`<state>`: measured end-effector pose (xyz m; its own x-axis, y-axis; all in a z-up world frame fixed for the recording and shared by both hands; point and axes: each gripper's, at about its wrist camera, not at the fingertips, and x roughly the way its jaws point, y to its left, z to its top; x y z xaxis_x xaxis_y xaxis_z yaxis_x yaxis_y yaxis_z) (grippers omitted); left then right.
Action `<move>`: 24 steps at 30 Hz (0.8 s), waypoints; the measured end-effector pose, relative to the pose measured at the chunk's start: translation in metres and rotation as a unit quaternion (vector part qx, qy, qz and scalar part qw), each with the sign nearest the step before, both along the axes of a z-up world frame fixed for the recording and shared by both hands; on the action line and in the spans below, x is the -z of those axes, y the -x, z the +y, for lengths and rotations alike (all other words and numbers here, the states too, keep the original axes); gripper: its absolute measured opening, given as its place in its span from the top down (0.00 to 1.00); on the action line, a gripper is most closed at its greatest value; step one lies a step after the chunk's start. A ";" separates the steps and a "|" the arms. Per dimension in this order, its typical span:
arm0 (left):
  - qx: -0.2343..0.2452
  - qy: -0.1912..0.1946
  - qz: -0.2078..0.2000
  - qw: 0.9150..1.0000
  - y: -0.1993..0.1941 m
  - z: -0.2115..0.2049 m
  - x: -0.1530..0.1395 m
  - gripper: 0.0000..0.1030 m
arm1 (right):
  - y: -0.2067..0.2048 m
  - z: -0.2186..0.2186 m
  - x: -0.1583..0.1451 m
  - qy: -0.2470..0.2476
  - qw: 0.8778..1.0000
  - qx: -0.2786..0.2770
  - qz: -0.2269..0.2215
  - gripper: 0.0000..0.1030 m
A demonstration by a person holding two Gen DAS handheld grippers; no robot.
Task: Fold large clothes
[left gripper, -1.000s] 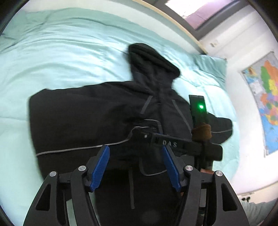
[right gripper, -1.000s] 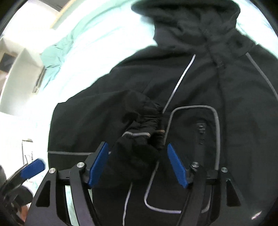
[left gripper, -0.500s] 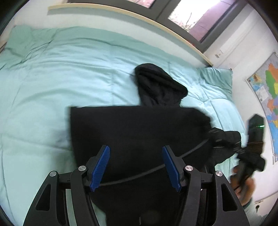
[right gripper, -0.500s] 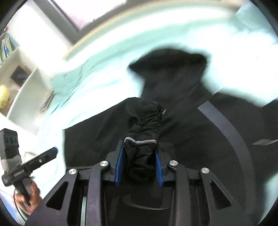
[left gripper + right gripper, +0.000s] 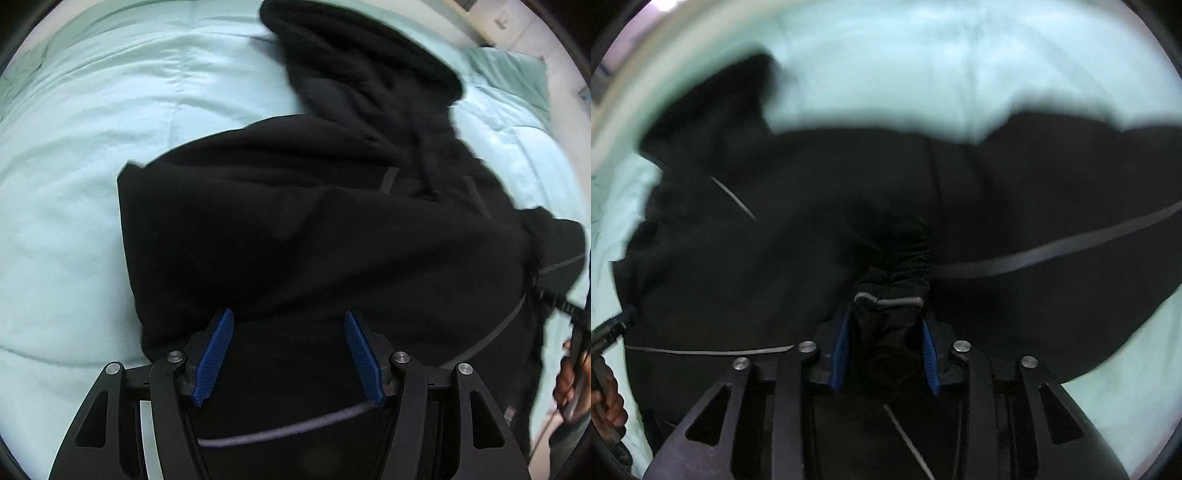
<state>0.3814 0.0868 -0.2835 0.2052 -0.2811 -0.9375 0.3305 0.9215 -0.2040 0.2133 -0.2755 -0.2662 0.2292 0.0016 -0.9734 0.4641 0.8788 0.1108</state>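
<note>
Nearest to me, my right gripper [image 5: 884, 350] grips the bunched cuff [image 5: 897, 291] of the black hooded jacket [image 5: 314, 240], and its blue pads [image 5: 840, 350] are easing apart a touch with the cloth between them and pressed by both. I judge I hold the sleeve this way so I can carry it across the body and lay it flat as one fold.

My left gripper [image 5: 288, 358] hangs with its jaws apart, nothing between them, just above the jacket's lower body, where a grey piping line [image 5: 295, 428] runs at about 6 o'clock. It seems placed to pin or catch the hem next.

Farther out, the jacket lies spread on the pale green duvet [image 5: 92, 166], its hood [image 5: 362, 62] toward 12 o'clock.

The left view alone shows the hood's shape, a pillow [image 5: 517, 70] at 1 o'clock and my right hand [image 5: 570, 387] at 4 o'clock. The right view alone shows the clamped cuff, and my left hand [image 5: 607, 402] at 8 o'clock.
</note>
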 end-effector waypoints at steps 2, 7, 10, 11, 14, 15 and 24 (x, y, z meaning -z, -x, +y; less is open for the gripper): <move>0.003 -0.017 -0.008 1.000 -0.001 -0.004 -0.001 0.37 | 0.004 -0.004 0.014 -0.016 1.000 0.009 -0.005 0.62; 0.023 -0.029 -0.022 0.999 0.014 -0.002 -0.028 0.37 | 0.008 0.006 -0.018 0.006 1.000 0.003 0.005 0.53; 0.033 0.024 -0.022 0.999 0.035 0.007 -0.057 0.37 | 0.018 0.033 -0.063 0.053 0.998 -0.024 -0.034 0.44; 0.034 0.031 -0.021 0.999 0.041 0.010 -0.061 0.37 | 0.023 0.046 -0.078 0.063 0.996 -0.034 -0.054 0.43; 0.025 0.053 -0.001 0.998 0.067 0.021 -0.062 0.37 | 0.026 0.082 -0.090 0.055 0.993 -0.058 -0.083 0.43; 0.018 0.050 0.005 0.999 0.066 0.026 -0.055 0.37 | 0.021 0.088 -0.082 0.047 0.994 -0.068 -0.076 0.43; 0.010 -0.037 0.001 0.999 0.091 0.027 -0.040 0.37 | -0.002 0.101 0.001 0.022 0.998 -0.056 0.028 0.44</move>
